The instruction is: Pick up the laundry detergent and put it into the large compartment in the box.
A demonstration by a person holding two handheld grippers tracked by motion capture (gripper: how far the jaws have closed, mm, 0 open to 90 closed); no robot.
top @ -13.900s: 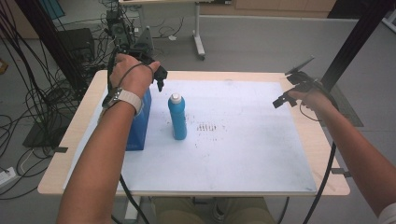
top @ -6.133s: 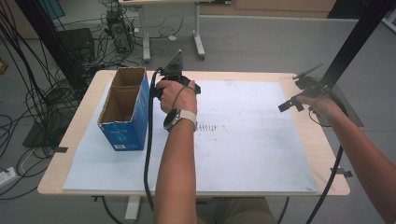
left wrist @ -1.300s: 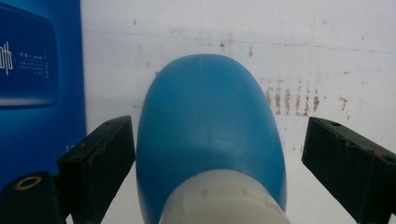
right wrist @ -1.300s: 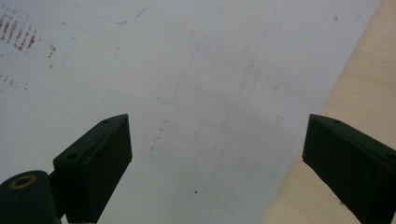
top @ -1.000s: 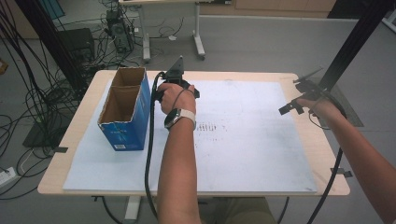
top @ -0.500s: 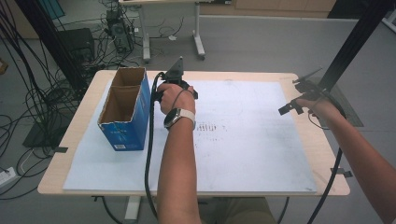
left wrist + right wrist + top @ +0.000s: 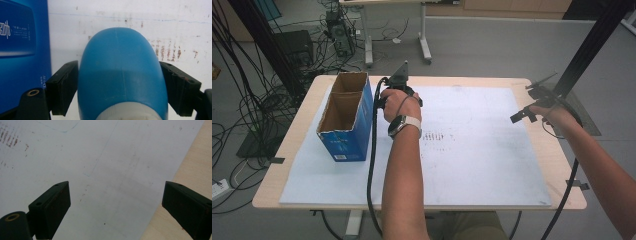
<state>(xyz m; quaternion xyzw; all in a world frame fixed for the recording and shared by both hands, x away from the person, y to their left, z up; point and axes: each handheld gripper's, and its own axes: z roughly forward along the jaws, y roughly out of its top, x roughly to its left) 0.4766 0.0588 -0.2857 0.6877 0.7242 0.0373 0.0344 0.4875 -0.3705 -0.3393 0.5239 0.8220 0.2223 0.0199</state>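
while the left gripper (image 7: 120, 100) points down at the table, a blue bottle (image 7: 120, 75) stands between its two black jaws, seen from the cap end with its rounded body bulging toward the white sheet (image 7: 150, 27). its jaws have just been closing, and in the left gripper view both pads sit flush against the bottle's flanks, so it is pinching the bottle. just off the outer face of one jaw stands the blue carton (image 7: 22, 50), printed side toward the gripper, close by but with a strip of white sheet between it and the bottle. on the far side of the other jaw runs a patch of small rusty marks (image 7: 170, 51) on the sheet.

from the high view the left hand (image 7: 399, 102) wraps the gripper beside the open-topped carton, which stands upright at the near left of that hand.

well apart from it, the right gripper (image 7: 116, 207) hangs over the sheet's edge with its jaws spread wide and nothing between them; bare wooden tabletop (image 7: 190, 170) shows beyond one jaw, white sheet beneath the other.
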